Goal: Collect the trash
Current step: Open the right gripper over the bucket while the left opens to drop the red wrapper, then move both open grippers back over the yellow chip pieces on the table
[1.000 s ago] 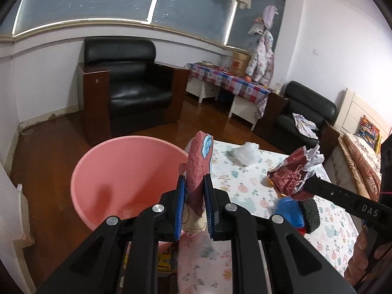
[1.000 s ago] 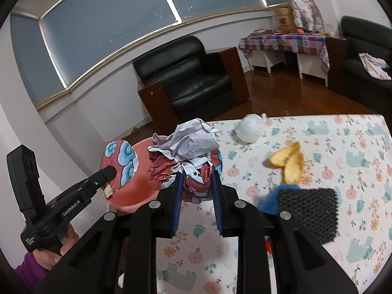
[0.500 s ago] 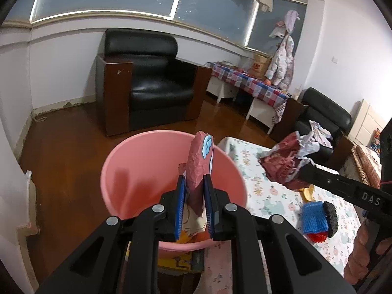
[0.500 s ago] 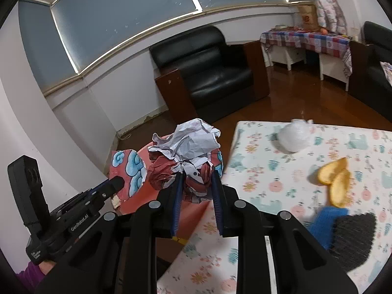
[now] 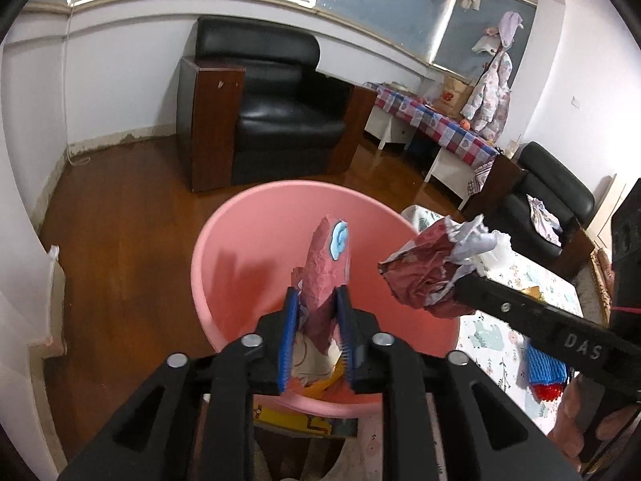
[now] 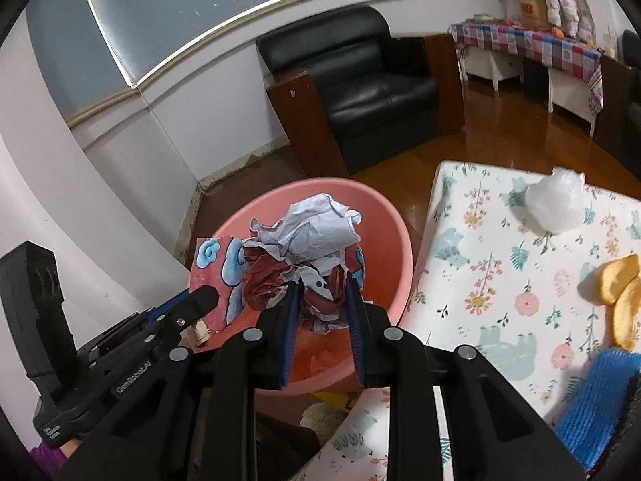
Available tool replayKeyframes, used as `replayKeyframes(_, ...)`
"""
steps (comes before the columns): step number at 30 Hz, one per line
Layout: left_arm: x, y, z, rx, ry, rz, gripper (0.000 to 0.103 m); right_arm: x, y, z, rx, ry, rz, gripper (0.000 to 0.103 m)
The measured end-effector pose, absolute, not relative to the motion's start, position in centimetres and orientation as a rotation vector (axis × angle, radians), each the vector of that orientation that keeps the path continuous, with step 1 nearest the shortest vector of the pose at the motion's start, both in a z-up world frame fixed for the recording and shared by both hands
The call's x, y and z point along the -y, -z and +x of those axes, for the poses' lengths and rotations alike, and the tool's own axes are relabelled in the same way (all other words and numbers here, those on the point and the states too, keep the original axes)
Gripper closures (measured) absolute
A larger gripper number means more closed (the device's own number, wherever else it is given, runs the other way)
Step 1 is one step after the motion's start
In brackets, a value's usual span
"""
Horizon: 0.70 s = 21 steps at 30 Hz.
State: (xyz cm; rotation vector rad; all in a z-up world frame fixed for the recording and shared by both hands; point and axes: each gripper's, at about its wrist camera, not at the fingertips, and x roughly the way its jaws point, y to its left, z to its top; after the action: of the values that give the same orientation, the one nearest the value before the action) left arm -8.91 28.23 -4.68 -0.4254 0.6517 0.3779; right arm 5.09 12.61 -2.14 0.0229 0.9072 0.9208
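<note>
- Red wrapper [image 5: 326, 268]: a flattened, crinkled strip with blue cloud print, standing upright between my left tool's [image 5: 316, 304] pads, long axis pointing up and away over the pink basin [image 5: 240, 240]. I judge it light and limp; the hold is at its lower end.
- Left tool: its jaws have just been opening, set narrow, the wrapper between them and, as far as I can see, touching the pads.
- Crumpled paper wad [image 6: 308, 252]: white above, dark red below, no clear long axis; I judge it light and springy, best pinched across its middle.
- Right tool [image 6: 320, 308]: narrow, closed on the wad's lower part, above the basin's near rim.
- Desk [image 6: 500, 280]: flowered cloth beside the basin, carrying a white plastic ball [image 6: 555, 204], orange peel [image 6: 617, 296] and a blue brush [image 6: 593, 401].
</note>
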Motion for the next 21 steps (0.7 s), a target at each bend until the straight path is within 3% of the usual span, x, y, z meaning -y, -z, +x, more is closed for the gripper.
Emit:
replayKeyframes(5, -28.3, 5.1, -8.9, -0.651, -0.385, -0.433, 0.067, -12.7, 3.1, 5.5, -0.962, -0.912, 0.035, 0.072)
replayKeyframes(21, -25.1, 3.9, -8.3, -0.659, -0.349, -0.391, 0.066, -9.5, 1.7, 4.5, -0.903, -0.902, 0.041, 0.068)
